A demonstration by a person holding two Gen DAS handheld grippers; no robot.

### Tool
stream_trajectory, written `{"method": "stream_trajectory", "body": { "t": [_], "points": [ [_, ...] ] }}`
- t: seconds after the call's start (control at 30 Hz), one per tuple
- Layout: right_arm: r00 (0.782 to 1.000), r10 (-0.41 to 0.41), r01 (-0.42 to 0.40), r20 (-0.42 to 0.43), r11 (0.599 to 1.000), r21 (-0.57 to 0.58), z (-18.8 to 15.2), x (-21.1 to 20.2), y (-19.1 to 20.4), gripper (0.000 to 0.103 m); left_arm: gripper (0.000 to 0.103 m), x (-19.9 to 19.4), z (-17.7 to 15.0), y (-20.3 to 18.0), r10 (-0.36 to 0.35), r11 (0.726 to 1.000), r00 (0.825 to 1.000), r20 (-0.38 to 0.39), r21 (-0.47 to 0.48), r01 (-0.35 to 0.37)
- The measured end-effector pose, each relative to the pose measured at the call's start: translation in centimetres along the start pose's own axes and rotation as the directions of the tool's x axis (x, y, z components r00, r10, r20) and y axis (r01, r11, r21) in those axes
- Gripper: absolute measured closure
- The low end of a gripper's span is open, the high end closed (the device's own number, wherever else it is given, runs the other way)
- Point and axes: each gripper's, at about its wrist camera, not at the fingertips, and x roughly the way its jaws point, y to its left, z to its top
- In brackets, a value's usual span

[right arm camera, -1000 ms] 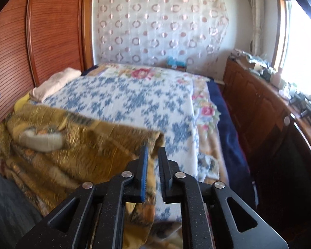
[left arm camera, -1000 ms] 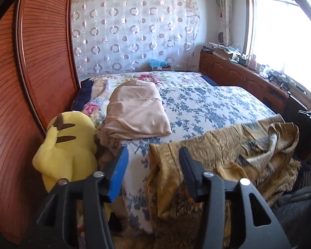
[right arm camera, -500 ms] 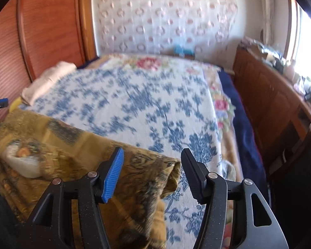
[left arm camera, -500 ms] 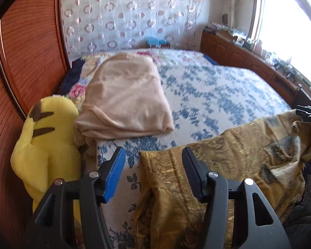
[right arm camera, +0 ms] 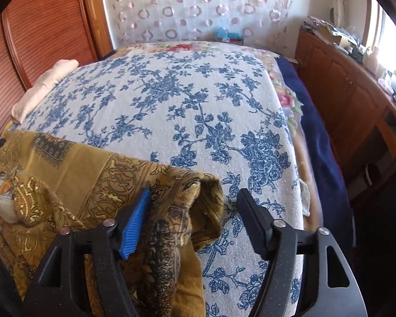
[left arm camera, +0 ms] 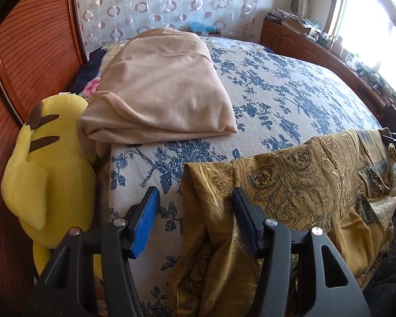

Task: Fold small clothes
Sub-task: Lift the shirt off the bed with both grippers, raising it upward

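Cloth is what you are dealing with: the gold patterned garment (left arm camera: 303, 185) lies spread along the near edge of the bed (left arm camera: 290, 84), part of it hanging over that edge, and it looks thin, light and limp, so expect it to sag and slide rather than keep a crease. Your left gripper (left arm camera: 195, 219) stands released with the garment's left corner between its jaws, unpressed. Your right gripper (right arm camera: 192, 216) has just been opening, and the bunched right corner sits loose between its jaws. Hems and corners look like the best places to pinch. What kind of garment it is stays unclear, its hanging part is cut off, and the pale patch (right arm camera: 0, 200) at far left is hard to read.
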Motion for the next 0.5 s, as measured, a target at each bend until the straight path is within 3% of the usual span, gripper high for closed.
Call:
{"method": "stream_trajectory", "body": {
  "t": [0.07,0.13,0.17,0.2,0.23,0.27,0.3,0.37,0.5],
  "points": [
    [1.000,-0.007,0.007,-0.002,1.000,0.010,0.2,0.1,-0.2,0.029,0.050,0.0,0.0,-0.3,-0.025,1.000,1.000,-0.005,0.008,0.025],
    [1.000,-0.007,0.007,0.004,1.000,0.020,0.3,0.2,-0.2,0.029,0.070,-0.1,0.0,-1.0,-0.046,0.998,0.999,-0.006,0.041,0.047],
    [1.000,-0.009,0.009,0.005,1.000,0.016,0.2,0.2,-0.1,0.031,0.075,-0.2,0.0,-1.2,-0.043,0.998,0.999,-0.007,0.047,0.043],
    [1.000,-0.004,0.004,0.010,1.000,0.006,0.1,0.1,0.2,0.036,0.079,-0.3,0.0,-1.4,-0.040,0.998,0.999,-0.011,0.056,0.040],
    [1.000,0.010,-0.010,0.014,1.000,-0.002,0.1,0.1,0.4,0.052,0.091,-0.4,-0.1,-1.6,-0.049,0.997,0.999,-0.012,0.062,0.050],
    [0.999,0.046,-0.046,0.022,0.999,-0.016,0.0,-0.1,0.8,0.069,0.096,-0.6,-0.3,-1.9,-0.067,0.996,0.998,-0.013,0.061,0.068],
    [0.997,0.071,-0.070,0.024,0.997,-0.030,-0.1,-0.2,1.2,0.074,0.098,-0.8,-0.3,-1.9,-0.069,0.996,0.998,-0.012,0.062,0.070],
    [0.996,0.084,-0.082,0.022,0.995,-0.061,-0.4,-0.4,1.9,0.094,0.100,-1.9,-0.7,-2.5,-0.085,0.994,0.996,0.021,0.073,0.083],
    [0.991,0.124,-0.119,0.056,0.989,-0.084,-0.7,-2.4,2.8,0.097,0.101,-6.5,-0.5,-3.2,-0.115,0.993,0.981,0.154,0.056,0.108]
  ]
}}
